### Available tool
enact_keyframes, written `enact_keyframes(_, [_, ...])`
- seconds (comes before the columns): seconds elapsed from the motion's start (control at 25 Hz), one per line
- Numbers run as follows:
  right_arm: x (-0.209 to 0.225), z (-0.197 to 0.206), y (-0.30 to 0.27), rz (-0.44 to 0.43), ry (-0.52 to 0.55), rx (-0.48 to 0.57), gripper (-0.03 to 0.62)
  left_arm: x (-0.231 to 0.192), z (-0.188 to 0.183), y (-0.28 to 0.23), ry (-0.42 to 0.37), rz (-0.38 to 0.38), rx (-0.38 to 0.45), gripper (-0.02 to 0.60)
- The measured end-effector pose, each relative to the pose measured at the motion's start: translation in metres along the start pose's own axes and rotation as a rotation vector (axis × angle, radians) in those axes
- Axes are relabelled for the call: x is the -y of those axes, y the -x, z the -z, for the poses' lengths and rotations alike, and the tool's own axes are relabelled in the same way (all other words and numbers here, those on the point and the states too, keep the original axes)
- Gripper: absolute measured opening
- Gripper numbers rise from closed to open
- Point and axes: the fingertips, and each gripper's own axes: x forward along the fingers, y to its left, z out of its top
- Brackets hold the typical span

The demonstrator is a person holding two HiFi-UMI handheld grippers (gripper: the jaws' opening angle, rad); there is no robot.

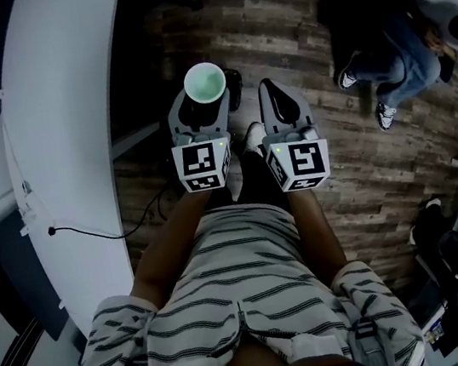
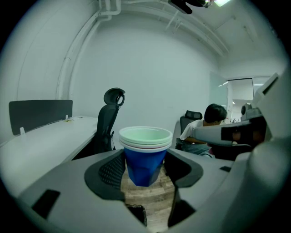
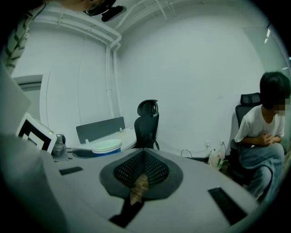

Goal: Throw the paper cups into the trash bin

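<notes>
A stack of paper cups (image 2: 144, 154), blue outside with pale green rims, stands upright between the jaws of my left gripper (image 2: 144, 169), which is shut on it. From the head view the cup stack (image 1: 204, 82) shows its open mouth above the wooden floor, in front of the left gripper (image 1: 198, 115). My right gripper (image 1: 281, 107) hangs beside it to the right, jaws closed together with nothing between them. In the right gripper view the gripper (image 3: 142, 178) is shut and the cup stack (image 3: 106, 147) shows at the left. No trash bin is in view.
A long white desk (image 1: 64, 118) runs along the left, with a cable (image 1: 90, 232) trailing off it. A black office chair (image 2: 108, 119) stands by the desk. A seated person (image 1: 401, 47) is at the right, over dark wooden floor (image 1: 290, 22).
</notes>
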Motion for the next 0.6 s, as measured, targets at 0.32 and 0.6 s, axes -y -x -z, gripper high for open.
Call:
enact_keyframes(0.32, [0.015, 0.035, -0.011, -0.012, -0.015, -0.054, 0.011, 0.001, 0.040, -0.019, 0.016, -0.001, -0.072, 0.290])
enact_keyframes(0.6, [0.012, 0.070, -0.020, -0.027, -0.011, -0.093, 0.011, 0.000, 0.078, -0.028, 0.045, -0.003, -0.110, 0.290])
